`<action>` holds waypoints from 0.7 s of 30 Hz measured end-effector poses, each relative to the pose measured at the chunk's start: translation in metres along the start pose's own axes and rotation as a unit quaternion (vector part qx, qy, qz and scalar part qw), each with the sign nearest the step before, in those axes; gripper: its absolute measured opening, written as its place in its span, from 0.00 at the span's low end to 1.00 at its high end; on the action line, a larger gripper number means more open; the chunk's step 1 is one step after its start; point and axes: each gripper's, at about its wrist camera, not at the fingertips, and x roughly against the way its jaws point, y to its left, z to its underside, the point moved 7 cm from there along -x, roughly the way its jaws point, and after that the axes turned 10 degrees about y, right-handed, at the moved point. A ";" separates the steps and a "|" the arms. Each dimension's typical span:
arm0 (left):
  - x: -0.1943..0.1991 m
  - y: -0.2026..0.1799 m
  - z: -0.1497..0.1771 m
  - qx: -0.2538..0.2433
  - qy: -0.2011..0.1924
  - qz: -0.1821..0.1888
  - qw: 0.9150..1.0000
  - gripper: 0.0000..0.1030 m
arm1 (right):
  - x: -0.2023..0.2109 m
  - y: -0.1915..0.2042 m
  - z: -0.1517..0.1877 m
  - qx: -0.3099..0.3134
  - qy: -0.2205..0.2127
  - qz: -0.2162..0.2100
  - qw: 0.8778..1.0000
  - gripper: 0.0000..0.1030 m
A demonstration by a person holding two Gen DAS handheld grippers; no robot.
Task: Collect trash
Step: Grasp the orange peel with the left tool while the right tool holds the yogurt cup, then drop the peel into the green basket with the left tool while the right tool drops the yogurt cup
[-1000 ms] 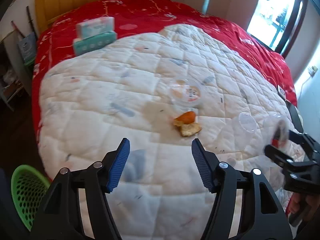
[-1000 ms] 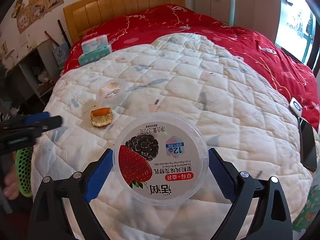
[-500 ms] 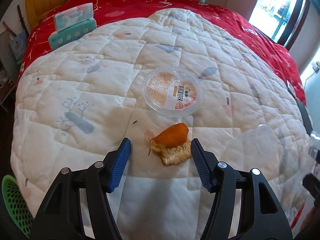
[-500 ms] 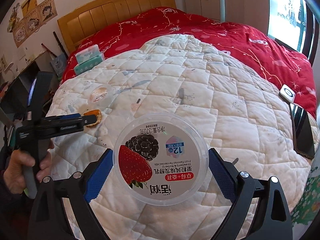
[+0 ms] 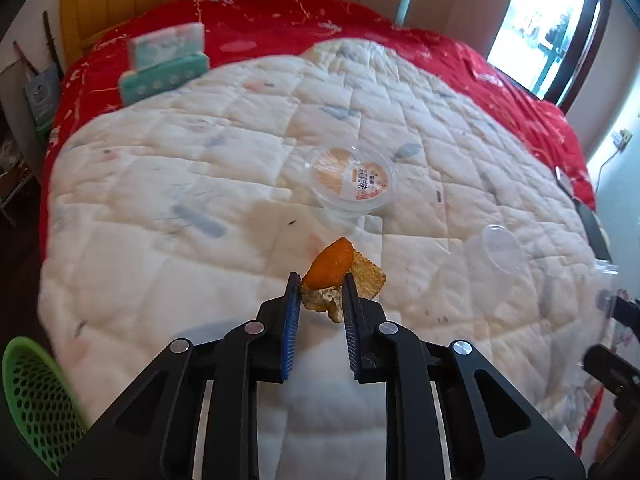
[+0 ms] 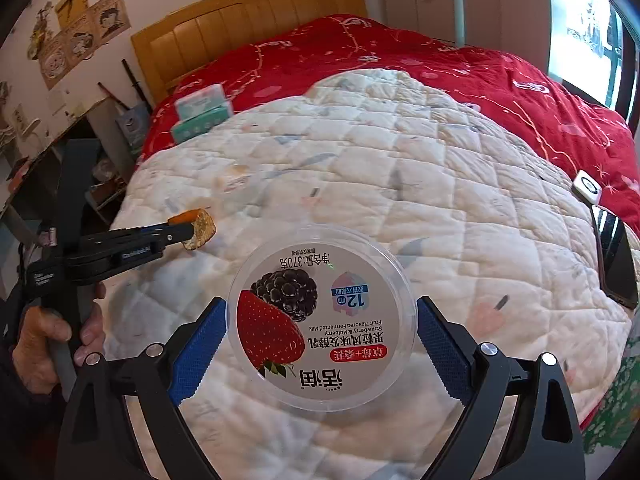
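A: Peel first. Where is the orange peel (image 5: pixel 333 266) relative to the left gripper (image 5: pixel 320 294)?

B: Pinched between its two blue pads, sticking out past the tips above the white quilt (image 5: pixel 240 184). In the right wrist view the same peel (image 6: pixel 198 226) hangs clear of the bedding.

A: And half a second ago?

B: The left gripper was wide apart with the peel lying on the quilt between its fingers; now it has clamped on it and lifted.

A: The right gripper (image 6: pixel 322 340)?

B: Clenched on the strawberry yogurt tub (image 6: pixel 320 318), lid facing the camera, same as before.

A: Other trash?

B: An orange-labelled tub (image 5: pixel 352 180) sits on the quilt beyond the peel, and a clear plastic lid (image 5: pixel 502 248) lies off to its right. A green basket (image 5: pixel 34 396) shows at the lower left, beside the bed.
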 end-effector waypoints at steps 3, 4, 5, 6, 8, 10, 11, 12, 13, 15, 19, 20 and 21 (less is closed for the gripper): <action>0.025 0.010 0.010 0.009 -0.015 0.001 1.000 0.18 | 0.005 0.017 0.005 0.009 -0.002 -0.007 1.000 0.87; 0.035 0.014 0.014 0.012 -0.021 0.004 1.000 0.18 | 0.007 0.024 0.007 0.011 -0.002 -0.011 1.000 0.87; 0.042 0.018 0.017 0.013 -0.026 0.005 1.000 0.18 | 0.009 0.029 0.008 0.014 -0.003 -0.013 1.000 0.87; 0.052 0.022 0.022 0.013 -0.031 0.001 0.999 0.18 | 0.011 0.035 0.009 0.018 -0.004 -0.015 1.000 0.87; 0.071 0.034 0.031 0.016 -0.041 -0.009 0.999 0.18 | 0.015 0.049 0.012 0.026 -0.007 -0.022 0.999 0.87; 0.089 0.045 0.041 0.021 -0.051 -0.018 0.998 0.18 | 0.017 0.062 0.014 0.033 -0.007 -0.027 0.999 0.87; 0.099 0.053 0.047 0.023 -0.056 -0.028 0.998 0.18 | 0.018 0.071 0.016 0.038 -0.007 -0.031 0.999 0.87; 0.106 0.060 0.052 0.026 -0.059 -0.035 0.997 0.18 | 0.019 0.080 0.017 0.043 -0.007 -0.034 0.998 0.87; 0.115 0.068 0.058 0.032 -0.062 -0.040 0.997 0.18 | 0.019 0.089 0.019 0.049 -0.008 -0.038 0.998 0.87; 0.128 0.086 0.070 0.045 -0.066 -0.050 0.996 0.18 | 0.019 0.106 0.021 0.059 -0.008 -0.046 0.997 0.87; 0.153 0.128 0.097 0.072 -0.071 -0.078 0.992 0.18 | 0.017 0.138 0.022 0.074 -0.007 -0.064 0.995 0.87; 0.157 0.137 0.103 0.078 -0.071 -0.086 0.991 0.18 | 0.017 0.147 0.023 0.079 -0.006 -0.068 0.995 0.87; 0.161 0.150 0.111 0.085 -0.071 -0.098 0.989 0.18 | 0.016 0.154 0.023 0.083 -0.006 -0.071 0.994 0.87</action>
